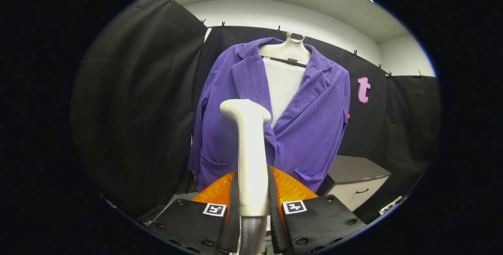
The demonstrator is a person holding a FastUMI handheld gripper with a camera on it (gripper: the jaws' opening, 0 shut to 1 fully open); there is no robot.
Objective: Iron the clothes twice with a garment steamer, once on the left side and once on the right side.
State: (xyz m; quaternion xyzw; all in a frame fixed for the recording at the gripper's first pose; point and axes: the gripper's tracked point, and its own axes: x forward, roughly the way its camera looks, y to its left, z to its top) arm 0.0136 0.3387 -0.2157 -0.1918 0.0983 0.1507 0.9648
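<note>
The gripper (pixel 253 204) is clamped on the steamer (pixel 249 156) handle so its head stands upright, facing the purple jacket (pixel 271 117) hanging on a hanger (pixel 289 50) just beyond, ready for a pass.

The steamer handle (pixel 251 156) covers the centre front of the purple jacket (pixel 306 129). The jacket hem is hidden behind the claw (pixel 253 192), whose two fingers press the handle. The grey hose (pixel 251 235) is cut off below. The cabinet (pixel 355 182) is partly hidden by the jacket.
</note>
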